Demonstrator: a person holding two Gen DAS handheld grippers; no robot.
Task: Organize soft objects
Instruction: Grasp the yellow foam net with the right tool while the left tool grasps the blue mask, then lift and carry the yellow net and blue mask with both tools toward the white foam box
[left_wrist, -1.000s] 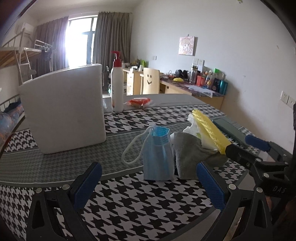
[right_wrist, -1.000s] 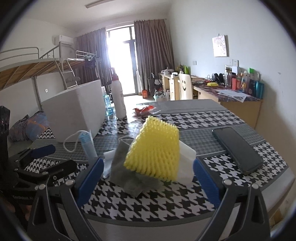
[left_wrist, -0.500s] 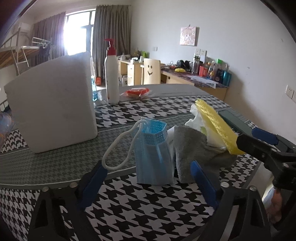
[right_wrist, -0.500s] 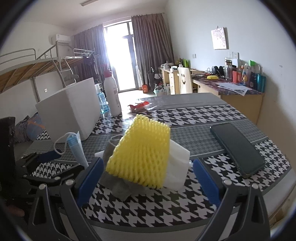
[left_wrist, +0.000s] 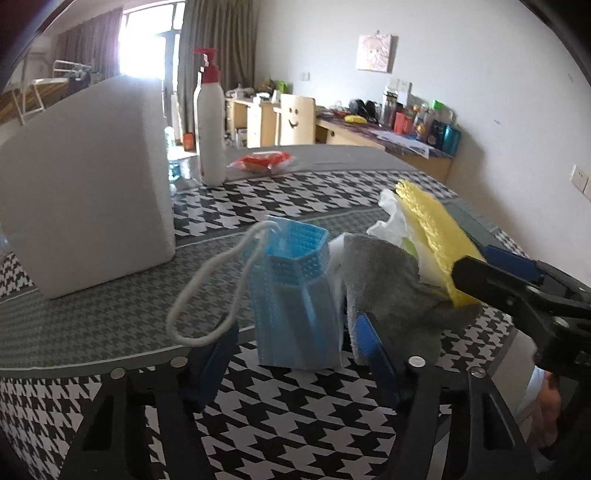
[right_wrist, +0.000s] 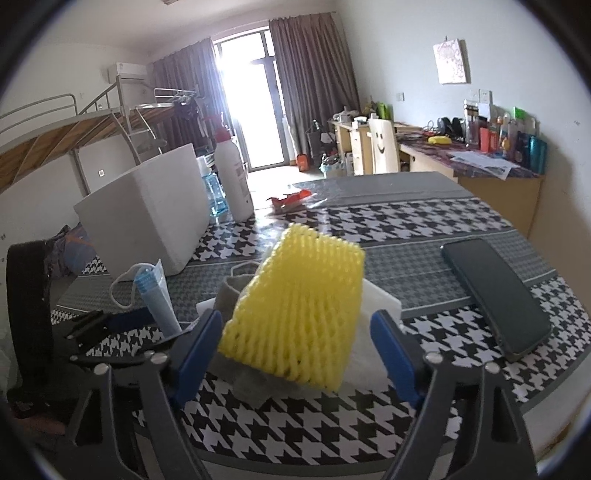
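The left gripper (left_wrist: 295, 354) has its jaws about half open & they have just been closing. The blue face mask (left_wrist: 295, 295) stands folded right between them. The pads sit close on both sides but I can't see them press it yet, so it's not held. The mask's white ear loop (left_wrist: 207, 295) hangs out past the left jaw, over that finger.

Just right of the left jaws is the gray cloth (left_wrist: 391, 288), touching the mask's side. Not much room on that side. Left of the jaws the checkered surface (left_wrist: 110, 317) is bare up to the big white foam box (left_wrist: 85, 192), which is well apart. Ahead of the jaws, past the mask, the surface is open up to a white pump bottle (left_wrist: 210, 122) & a red packet (left_wrist: 264, 162) far off.

The right gripper (right_wrist: 295, 347) has wide jaws, also just been closing. The yellow foam net (right_wrist: 295, 310) is between them, with a gap at each pad, so not gripped. It lies on top of the gray cloth & a white foam sheet (right_wrist: 380, 299). Right of the right jaws, a dark phone (right_wrist: 495, 295) lies flat near the surface edge, apart from the pile. Left of these jaws the left gripper is close by; little room there. The surface's near edge runs just under both grippers
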